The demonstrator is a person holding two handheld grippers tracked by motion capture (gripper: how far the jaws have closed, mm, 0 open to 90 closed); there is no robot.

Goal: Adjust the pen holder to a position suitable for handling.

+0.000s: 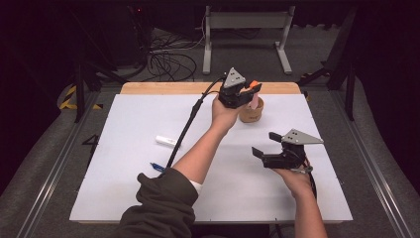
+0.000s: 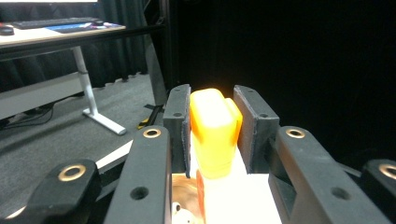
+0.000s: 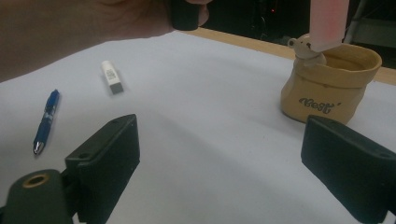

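High view first: our left gripper (image 1: 246, 92) hangs directly above the tan pot (image 1: 251, 112), jaws clamped on an orange-capped pink marker (image 1: 254, 97) whose long axis runs near upright, lower end dipping toward the pot's mouth. In the left gripper view the orange cap (image 2: 214, 133) sits squeezed between the two pads, pot rim just below it. So the coming move, as we judge it, is straight down into the pot, then letting go.

Our right gripper (image 1: 264, 144) waits nearer us than the pot, jaws wide apart and empty, and is the farther of the two from it.

In the right gripper view the pot (image 3: 329, 88) carries dark script that we read as "Best". A white eraser (image 3: 112, 77) and a blue pen (image 3: 45, 121) lie left of the pot; their print is too small to read.
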